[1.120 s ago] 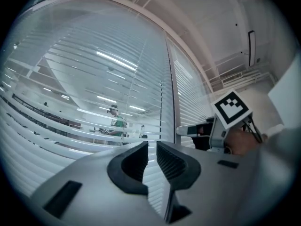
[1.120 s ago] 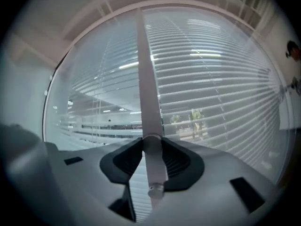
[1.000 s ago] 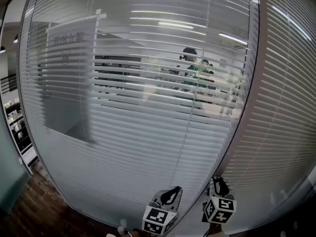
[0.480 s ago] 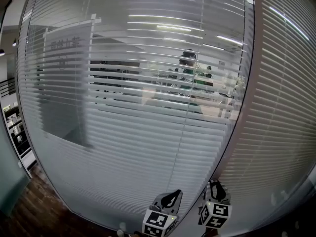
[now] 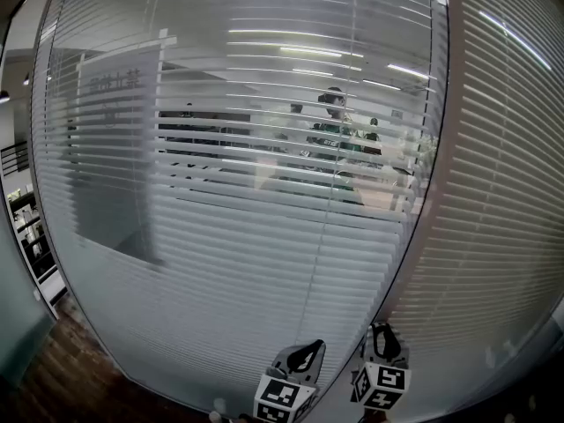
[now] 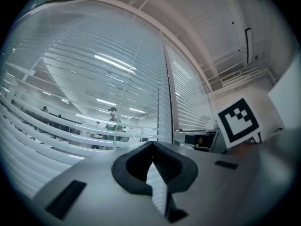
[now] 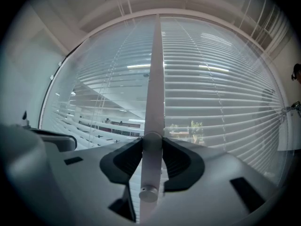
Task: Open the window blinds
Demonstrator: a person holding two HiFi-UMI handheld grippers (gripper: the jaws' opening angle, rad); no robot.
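White slatted window blinds hang behind curved-looking glass and fill the head view; a middle band of slats is tilted enough to see through. A second blind panel hangs at the right. My right gripper is low, by the post between the panels. In the right gripper view it is shut on the blinds' pale tilt wand, which runs straight up from the jaws. My left gripper hangs just left of it, shut with nothing held, pointing up at the slats.
A pale post separates the two blind panels. Through the slats I see an office with ceiling lights and a person. Dark wooden floor shows at the lower left. The right gripper's marker cube appears in the left gripper view.
Both grippers have sunk slightly and drifted a little left in the head view. The see-through band of slats looks a bit wider. The right gripper's grip on the wand is unchanged.
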